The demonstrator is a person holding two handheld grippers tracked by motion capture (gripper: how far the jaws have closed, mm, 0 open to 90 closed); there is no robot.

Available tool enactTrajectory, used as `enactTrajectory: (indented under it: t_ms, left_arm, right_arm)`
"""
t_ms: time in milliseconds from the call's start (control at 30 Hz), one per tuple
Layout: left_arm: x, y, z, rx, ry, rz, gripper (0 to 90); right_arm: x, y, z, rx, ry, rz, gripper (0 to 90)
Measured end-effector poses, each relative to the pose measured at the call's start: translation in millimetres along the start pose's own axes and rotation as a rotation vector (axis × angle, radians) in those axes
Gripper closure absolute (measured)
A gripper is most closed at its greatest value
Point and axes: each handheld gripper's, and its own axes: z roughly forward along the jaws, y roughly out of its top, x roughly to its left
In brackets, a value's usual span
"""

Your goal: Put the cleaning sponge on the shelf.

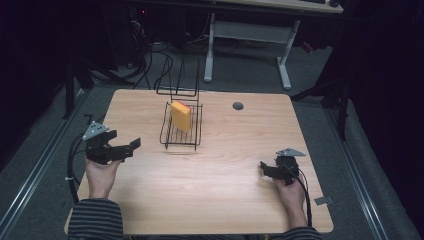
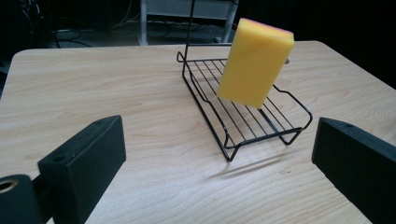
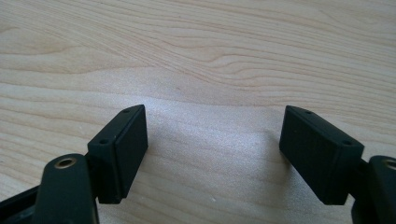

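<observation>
Wooden surface (image 1: 210, 170), dark room. Yellow sponge (image 2: 254, 63) leans upright in black wire rack (image 2: 243, 123), ahead of left tool (image 1: 131, 146), jaws apart, empty. Right tool (image 1: 266, 169) apart, idle, farther off. Step: approach. Next: advance, straddle sponge, close.

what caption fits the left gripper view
Open left gripper faces a yellow sponge leaning upright in a black wire rack on a wooden table.

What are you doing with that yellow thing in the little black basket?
A person sits at a wooden table with a gripper in each hand. The yellow sponge stands tilted in the black wire rack. The left gripper points toward the rack with its jaws open and empty, apart from it. The right gripper rests low over bare table, also open, holding nothing.
</observation>
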Motion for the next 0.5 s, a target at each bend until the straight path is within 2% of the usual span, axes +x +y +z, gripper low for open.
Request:
enactTrajectory:
  t_ms: [267,400,500]
  left_arm:
    - [6.2,-9.4,-7.0,0.002,0.022,-0.016,3.6]
    - [10.9,-15.2,-11.2,-0.008,0.005,-0.054,3.6]
    - [12.4,-17.3,-12.5,-0.008,0.011,-0.058,3.6]
  right_arm:
    - [0.0,0.0,0.0,0.000,0.000,0.000,23.7]
    - [0.3,-0.1,-0.2,0.001,0.000,0.002,23.7]
    - [0.3,-0.2,-0.2,0.001,0.000,0.002,23.7]
